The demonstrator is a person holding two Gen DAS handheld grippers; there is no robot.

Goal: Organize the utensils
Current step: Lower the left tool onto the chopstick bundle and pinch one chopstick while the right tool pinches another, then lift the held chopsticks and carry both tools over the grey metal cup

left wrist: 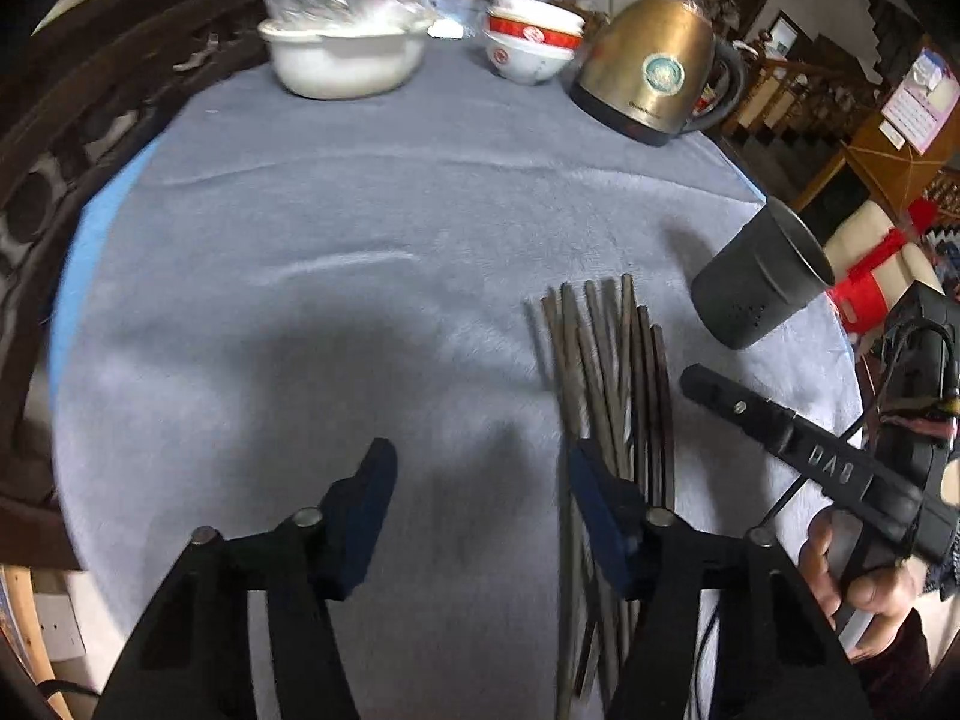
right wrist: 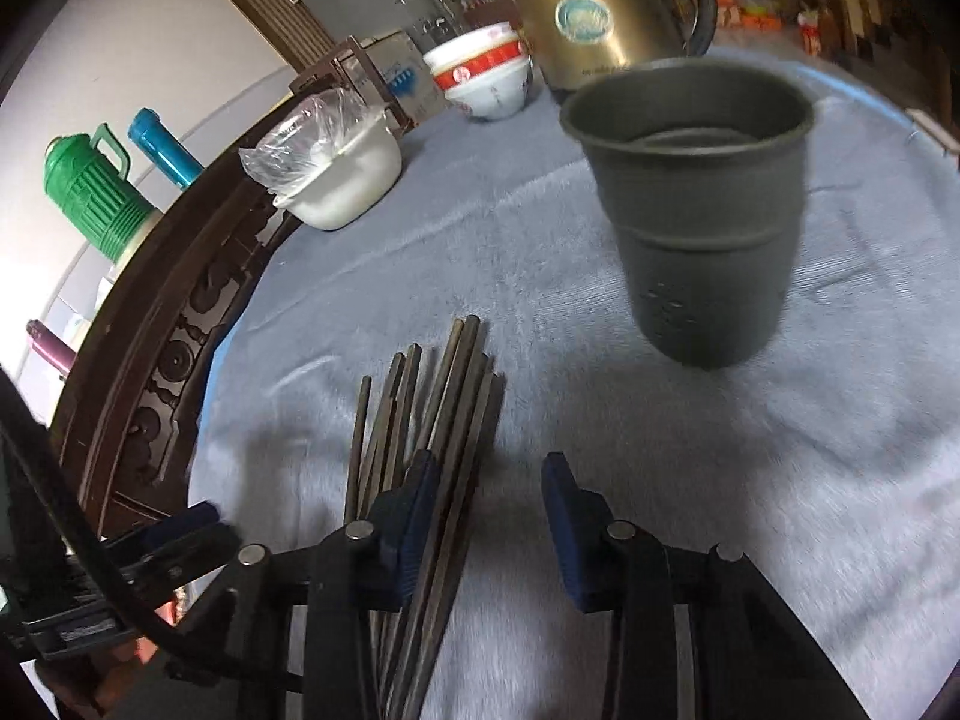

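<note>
Both grippers are seen part-open and empty: the left gripper (left wrist: 480,501), the right gripper (right wrist: 486,501). A fan of chopsticks (left wrist: 612,372) lies on the grey cloth (left wrist: 360,240) between them. At two o'clock stands an apparently empty dark cup (right wrist: 696,210). Several sticks could be pinched together, or scattered.

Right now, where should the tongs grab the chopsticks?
Probably from above, across the near part of the chopsticks, where they bunch together. Their far tips fan apart on the cloth, so a pinch there would miss some.
</note>
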